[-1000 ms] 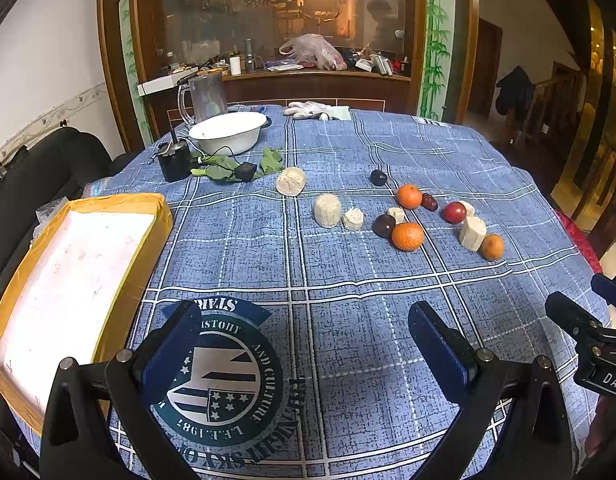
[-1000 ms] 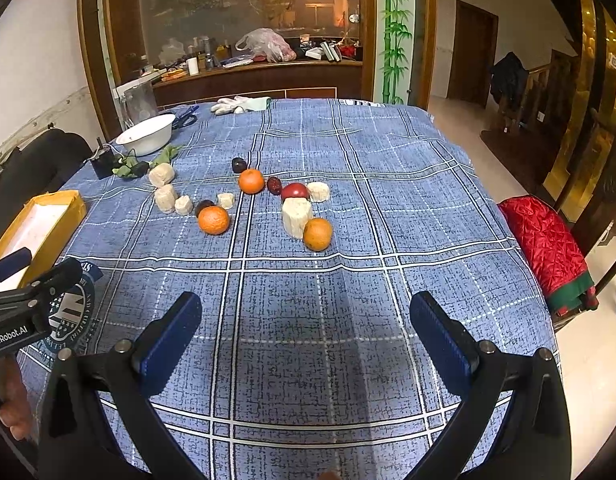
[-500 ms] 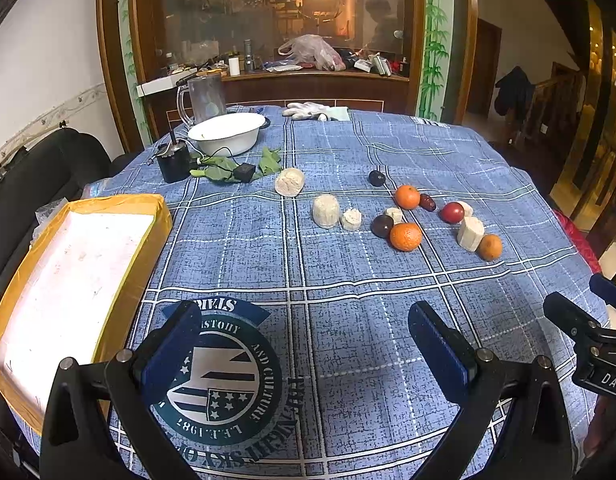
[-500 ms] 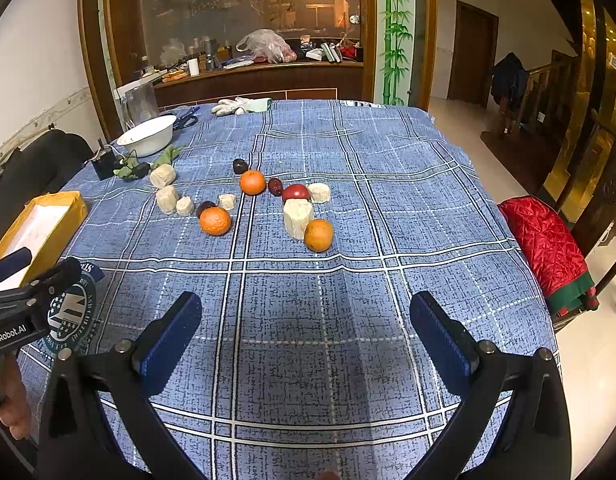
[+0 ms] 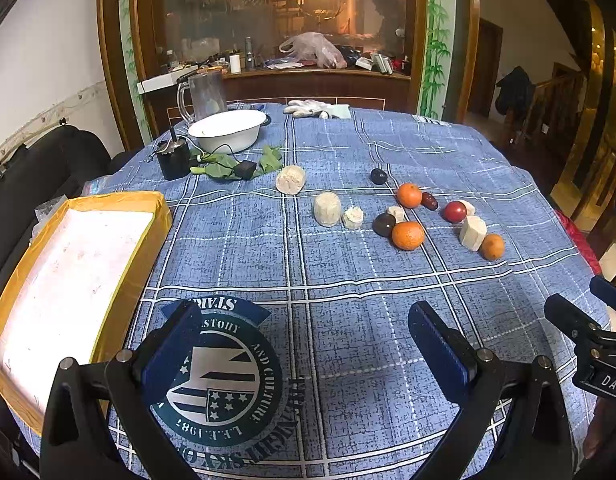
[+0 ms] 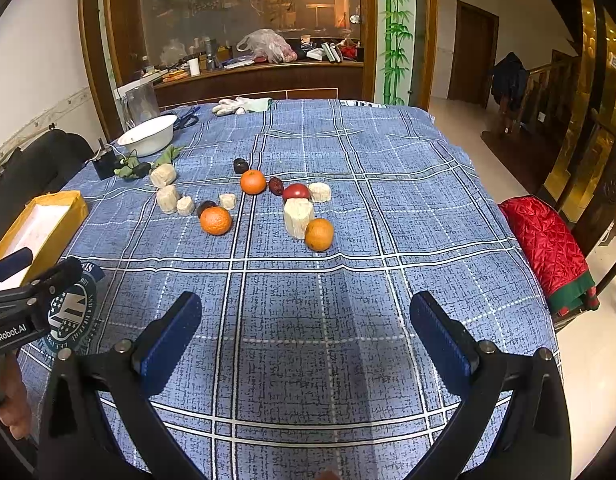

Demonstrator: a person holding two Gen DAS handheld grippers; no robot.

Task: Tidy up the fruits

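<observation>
- Blue plaid tablecloth [image 6: 348, 280]; white bowl [image 5: 227, 130] and leaves [image 5: 223, 162] at far left.
- Oranges [image 6: 215, 220], pale chunks [image 6: 297, 217] clustered mid-table; yellow tray [image 5: 11, 320] well apart (left edge).
- My left gripper [image 5: 303, 344] and right gripper [image 6: 303, 340] hover low, both spread wide, nothing held.

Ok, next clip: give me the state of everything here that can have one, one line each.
left gripper: open, empty, above the cloth.
right gripper: open, empty, above the cloth.
yellow box: open top, nothing inside.
white bowl: upright, contents not visible.
glass jug: upright, looks empty.
three oranges: loose on the cloth, not yet sorted.
red fruit: loose, touching a pale chunk.
</observation>
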